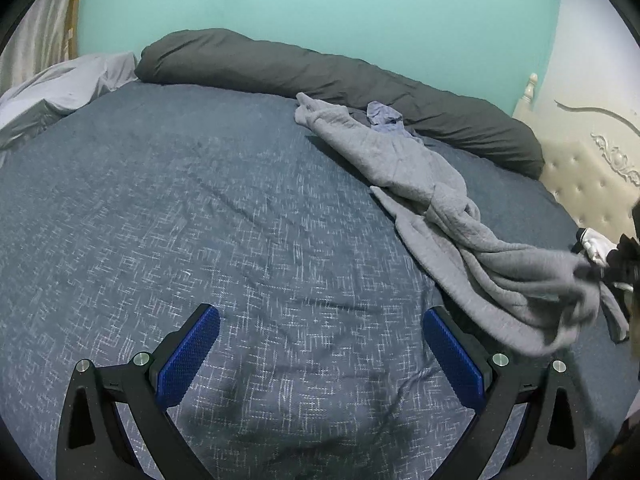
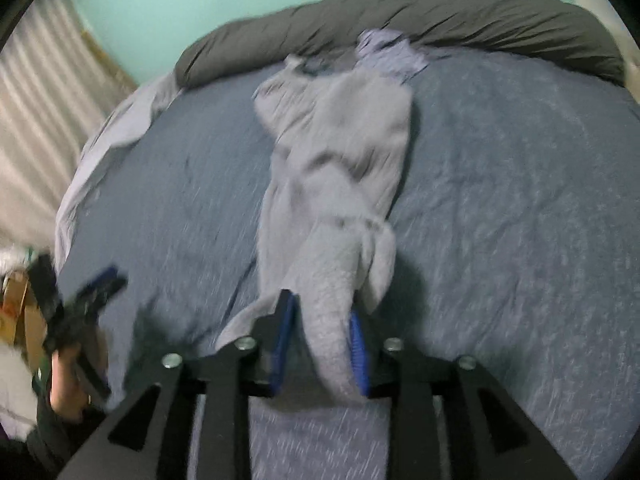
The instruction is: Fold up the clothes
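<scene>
A grey sweatshirt-like garment (image 1: 424, 184) lies stretched in a crumpled strip across the blue bed (image 1: 200, 220), running from the far bolster toward the right. In the right wrist view the same grey garment (image 2: 336, 152) runs away from me, and my right gripper (image 2: 322, 320) is shut on its near bunched end. The right gripper (image 1: 612, 260) shows at the right edge of the left wrist view, holding that end. My left gripper (image 1: 320, 320) hangs open over bare bedsheet, left of the garment. The left gripper (image 2: 100, 284) also appears blurred at the left, held by a hand (image 2: 66, 384).
A long dark grey bolster (image 1: 320, 76) lies along the teal wall. A small light-blue cloth (image 1: 384, 118) sits by the garment's far end. A pale grey sheet (image 1: 64, 88) is bunched at the far left. A cream tufted headboard (image 1: 580, 176) stands at right.
</scene>
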The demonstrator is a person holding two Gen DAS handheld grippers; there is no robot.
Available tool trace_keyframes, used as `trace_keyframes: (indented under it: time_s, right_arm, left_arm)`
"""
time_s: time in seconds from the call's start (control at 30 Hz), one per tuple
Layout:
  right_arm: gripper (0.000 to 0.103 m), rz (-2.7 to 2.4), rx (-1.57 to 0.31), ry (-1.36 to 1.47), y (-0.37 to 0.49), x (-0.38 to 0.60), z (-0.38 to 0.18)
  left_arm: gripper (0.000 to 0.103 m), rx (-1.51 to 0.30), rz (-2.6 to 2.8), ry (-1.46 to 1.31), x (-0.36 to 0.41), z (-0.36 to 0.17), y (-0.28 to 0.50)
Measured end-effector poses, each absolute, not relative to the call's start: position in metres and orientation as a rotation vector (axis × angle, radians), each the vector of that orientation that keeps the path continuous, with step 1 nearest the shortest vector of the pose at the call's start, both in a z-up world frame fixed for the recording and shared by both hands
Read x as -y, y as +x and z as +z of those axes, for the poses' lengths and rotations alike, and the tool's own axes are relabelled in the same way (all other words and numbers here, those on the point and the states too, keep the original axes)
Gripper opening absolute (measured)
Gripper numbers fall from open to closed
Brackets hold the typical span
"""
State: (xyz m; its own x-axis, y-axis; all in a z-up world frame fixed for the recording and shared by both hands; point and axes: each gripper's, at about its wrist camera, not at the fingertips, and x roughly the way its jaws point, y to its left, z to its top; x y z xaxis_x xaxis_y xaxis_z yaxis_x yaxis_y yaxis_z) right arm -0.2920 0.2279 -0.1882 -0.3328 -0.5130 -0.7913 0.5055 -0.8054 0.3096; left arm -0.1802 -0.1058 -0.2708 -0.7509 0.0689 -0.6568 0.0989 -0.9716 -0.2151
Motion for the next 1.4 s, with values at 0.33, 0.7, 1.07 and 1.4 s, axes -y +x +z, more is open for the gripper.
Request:
trace_keyframes:
  time_s: [0.33, 0.7, 1.07, 1.4]
  right_arm:
    - [0.062, -2.234, 0.103, 1.319, -0.374, -0.201, -0.209]
    - [0.075, -2.303, 0.124, 1.399, -0.449, -0.161, -0.259]
    - [0.009, -2.292, -0.038, 1.296, -0.439, -0.134, -0.261]
    - [0.006, -2.164, -0.064, 1.078, -0.368, -0.113, -0.197]
  left_arm:
    - [0.103, -0.356, -2.886, 1.097, 0.111, -0.278, -0.189]
    - [0.103, -0.348, -2.859, 1.123, 0.117, -0.291, -0.2]
    - [0.103, -0.335, -2.855, 1.141, 0.118, -0.296, -0.203]
    - [0.103, -0.327, -2.837, 1.079, 0.132, -0.281, -0.189]
